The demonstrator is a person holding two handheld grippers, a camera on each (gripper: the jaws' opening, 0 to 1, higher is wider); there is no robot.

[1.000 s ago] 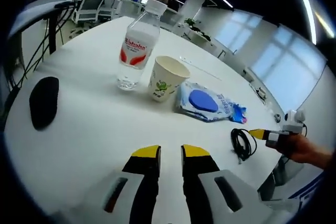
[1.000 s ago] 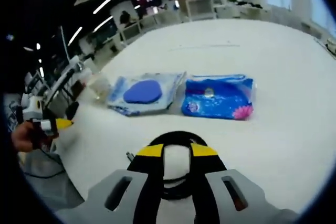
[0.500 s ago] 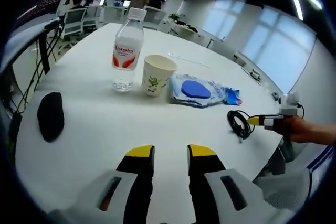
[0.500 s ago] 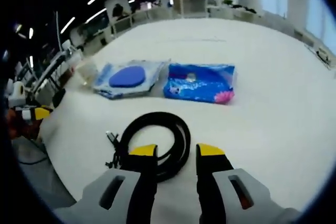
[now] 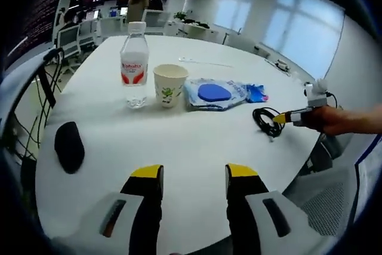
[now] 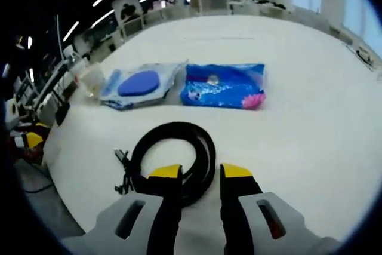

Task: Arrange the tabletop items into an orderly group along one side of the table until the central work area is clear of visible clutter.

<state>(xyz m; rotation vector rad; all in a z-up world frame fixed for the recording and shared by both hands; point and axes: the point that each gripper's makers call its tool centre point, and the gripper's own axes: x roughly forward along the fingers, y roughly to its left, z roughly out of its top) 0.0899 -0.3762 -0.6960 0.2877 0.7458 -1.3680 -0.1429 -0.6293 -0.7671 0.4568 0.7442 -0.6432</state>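
On the round white table [image 5: 179, 147] stand a clear water bottle [image 5: 133, 64] and a printed paper cup [image 5: 170, 85], side by side. To their right lie a clear pouch with a blue disc [image 5: 215, 94] [image 6: 140, 85] and a blue packet [image 5: 255, 92] [image 6: 224, 85]. A coiled black cable [image 5: 264, 120] [image 6: 173, 159] lies near the table edge. My right gripper [image 6: 201, 174] [image 5: 280, 117] is open, its tips over the coil's near rim. My left gripper [image 5: 193, 177] hangs open above bare table, far from the items.
A black oval object [image 5: 69, 146] lies alone on the left of the table. A hand [image 5: 337, 120] holds the right gripper at the table's right edge. Office chairs and desks stand beyond the far side.
The left view has pulled back and up, and its jaws have spread wider. The right gripper has drawn back from the cable, so the coil now lies mostly ahead of its tips.
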